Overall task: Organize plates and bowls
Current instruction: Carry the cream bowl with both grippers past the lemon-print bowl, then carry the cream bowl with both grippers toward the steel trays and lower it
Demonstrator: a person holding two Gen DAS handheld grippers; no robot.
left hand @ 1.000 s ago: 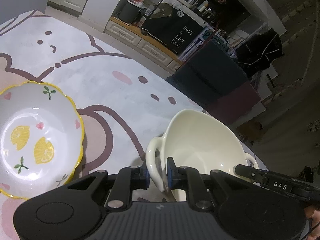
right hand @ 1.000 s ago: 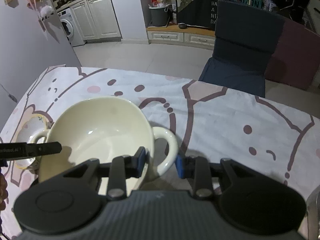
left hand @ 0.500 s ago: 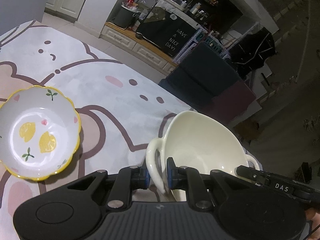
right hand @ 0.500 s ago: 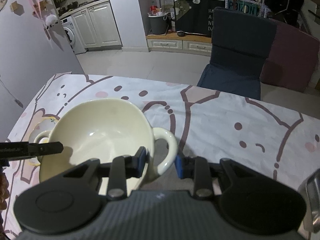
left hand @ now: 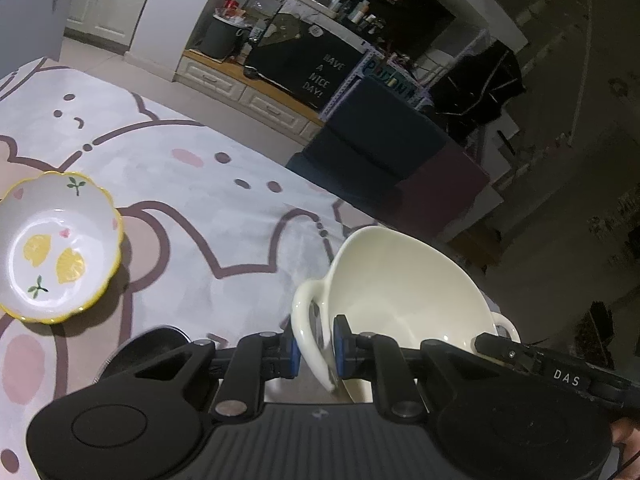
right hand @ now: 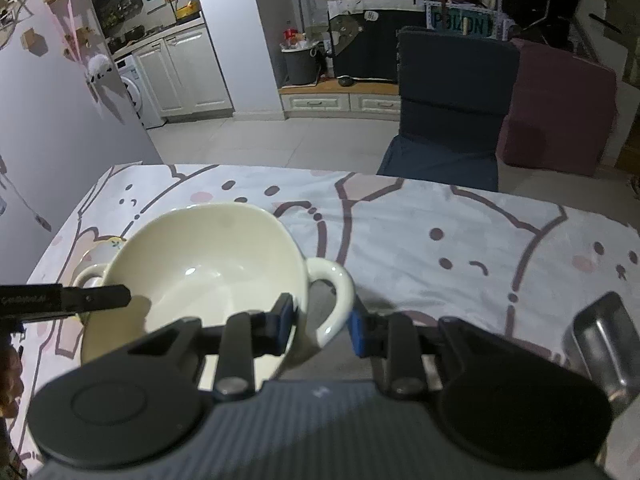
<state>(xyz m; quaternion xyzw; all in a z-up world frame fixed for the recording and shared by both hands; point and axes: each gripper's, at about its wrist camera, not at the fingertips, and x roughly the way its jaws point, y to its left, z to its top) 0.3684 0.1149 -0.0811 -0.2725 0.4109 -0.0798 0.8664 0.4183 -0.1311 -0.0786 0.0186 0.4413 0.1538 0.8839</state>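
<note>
A cream bowl (left hand: 400,292) with two loop handles hangs above the bear-print tablecloth (left hand: 224,236), carried between both grippers. My left gripper (left hand: 316,350) is shut on its left handle, blue pads pressing either side of the loop. In the right wrist view the same cream bowl (right hand: 208,272) fills the lower left, and my right gripper (right hand: 320,326) is shut on its right handle. A white scalloped bowl (left hand: 56,252) with a yellow rim and lemon print rests on the cloth at far left; its edge (right hand: 106,244) peeks out behind the cream bowl.
A dark round object (left hand: 148,344) lies on the cloth just below my left gripper. A metal container (right hand: 604,344) stands at the table's right edge. A dark blue chair (right hand: 448,112) is beyond the far edge. A hand (right hand: 10,384) shows at lower left.
Both grippers have risen with the cream bowl. The lemon bowl now looks smaller and farther left, and the dark round object has come into view below the left gripper.
</note>
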